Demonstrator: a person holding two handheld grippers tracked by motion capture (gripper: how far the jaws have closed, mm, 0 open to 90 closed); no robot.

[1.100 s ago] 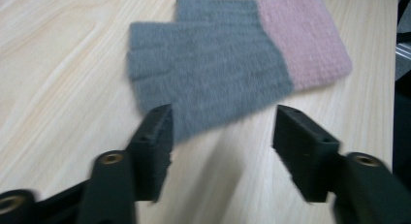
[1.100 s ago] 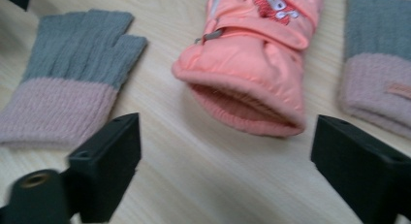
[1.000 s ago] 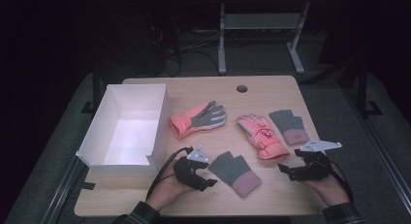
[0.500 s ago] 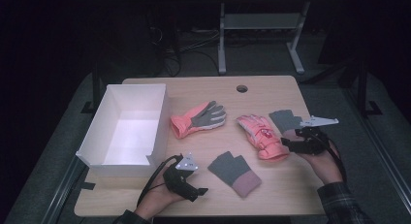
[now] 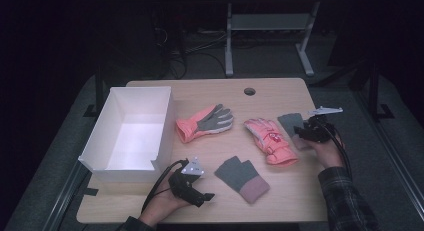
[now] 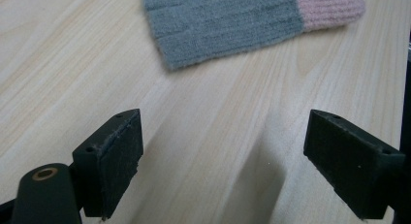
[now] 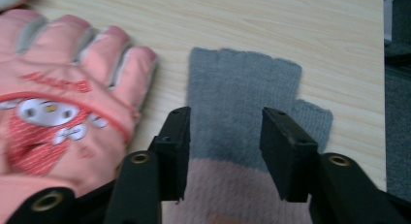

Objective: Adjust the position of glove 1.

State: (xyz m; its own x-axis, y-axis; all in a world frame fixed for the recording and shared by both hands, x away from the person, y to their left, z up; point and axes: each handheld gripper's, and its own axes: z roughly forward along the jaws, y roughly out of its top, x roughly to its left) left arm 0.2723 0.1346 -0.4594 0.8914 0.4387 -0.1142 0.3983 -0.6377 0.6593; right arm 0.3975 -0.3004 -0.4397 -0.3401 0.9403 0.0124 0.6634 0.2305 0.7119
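At the right of the high view, the right gripper (image 5: 303, 132) is set over a grey mitt (image 7: 242, 95) beside the pink glove (image 5: 269, 139); its jaws have just been closing, not yet clamped. At lower left, the left gripper (image 5: 202, 197) is held wide apart over bare tabletop (image 6: 208, 132), near a second mitt (image 5: 242, 178).

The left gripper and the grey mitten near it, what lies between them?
Bare wood. The left gripper view shows open table between the left gripper and the grey mitten.
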